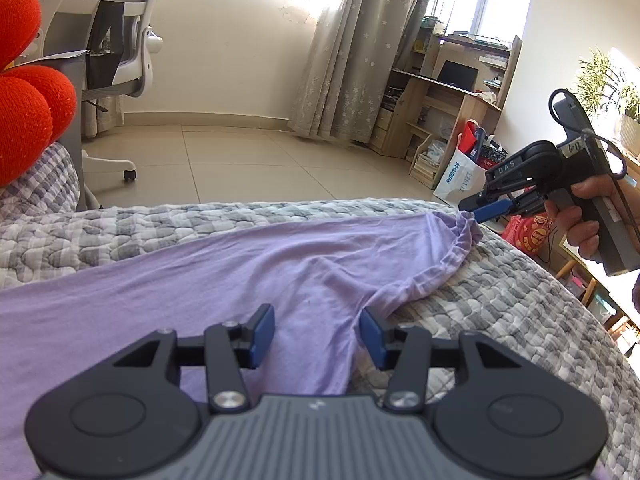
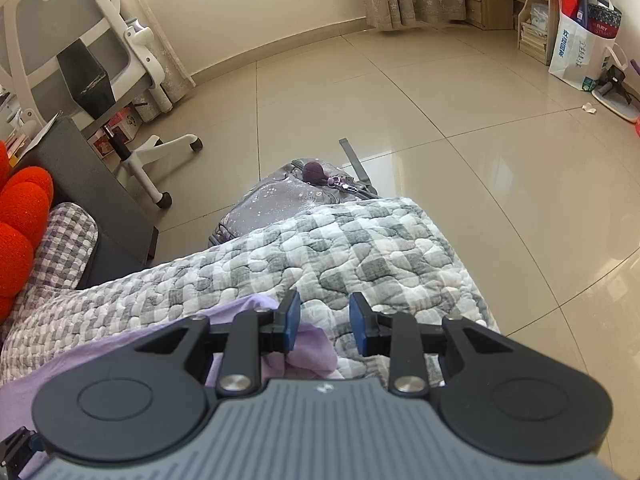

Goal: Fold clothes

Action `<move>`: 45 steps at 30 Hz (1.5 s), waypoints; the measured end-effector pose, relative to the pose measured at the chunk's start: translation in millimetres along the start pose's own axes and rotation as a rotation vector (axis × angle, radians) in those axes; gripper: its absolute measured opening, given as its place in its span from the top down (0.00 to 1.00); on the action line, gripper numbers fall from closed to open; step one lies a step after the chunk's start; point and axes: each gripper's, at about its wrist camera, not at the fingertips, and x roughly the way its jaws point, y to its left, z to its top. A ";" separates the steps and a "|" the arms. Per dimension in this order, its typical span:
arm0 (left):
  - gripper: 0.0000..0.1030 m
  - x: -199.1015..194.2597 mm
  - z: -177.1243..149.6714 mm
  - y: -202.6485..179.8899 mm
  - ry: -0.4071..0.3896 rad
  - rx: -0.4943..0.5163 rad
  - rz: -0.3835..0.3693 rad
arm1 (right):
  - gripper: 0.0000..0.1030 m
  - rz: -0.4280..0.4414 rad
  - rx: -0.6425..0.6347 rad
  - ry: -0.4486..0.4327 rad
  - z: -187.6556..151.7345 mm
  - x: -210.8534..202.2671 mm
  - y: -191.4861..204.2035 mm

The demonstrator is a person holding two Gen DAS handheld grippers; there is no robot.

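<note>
A lilac garment (image 1: pixel 208 280) lies spread on a grey and white checked quilt (image 1: pixel 520 320). One gathered sleeve cuff (image 1: pixel 466 232) reaches toward the quilt's far right edge. My left gripper (image 1: pixel 318 336) stands open low over the garment, fabric lying flat beneath the gap between its blue pads. A hand holds my right gripper (image 1: pixel 472 212) with its blue tips just above that cuff. In the right wrist view the right gripper (image 2: pixel 325 326) is open; the lilac cuff (image 2: pixel 316 350) lies under its left finger, not pinched, with the quilt (image 2: pixel 360 248) beyond.
Red plush cushions (image 1: pixel 24 120) sit at the left. The quilt's corner drops to a tiled floor (image 2: pixel 460 120), with a grey bag (image 2: pixel 288 196) below it. A white office chair (image 2: pixel 80 40), a wooden desk (image 1: pixel 440 92), a curtain (image 1: pixel 344 60) and shopping bags (image 2: pixel 580 40) stand beyond.
</note>
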 end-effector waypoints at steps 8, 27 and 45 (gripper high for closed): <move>0.52 0.0 0.1 3.1 -0.002 -0.014 -0.013 | 0.69 -0.053 0.074 0.052 -0.5 -1.2 8.2; 0.51 -3.9 -1.0 13.5 -0.007 -0.062 -0.053 | 0.94 -0.165 -0.250 -0.055 -40.2 -3.4 61.4; 0.48 -2.6 -0.6 15.7 -0.006 -0.060 -0.064 | 0.89 -0.229 -0.197 -0.190 -23.3 -10.0 11.1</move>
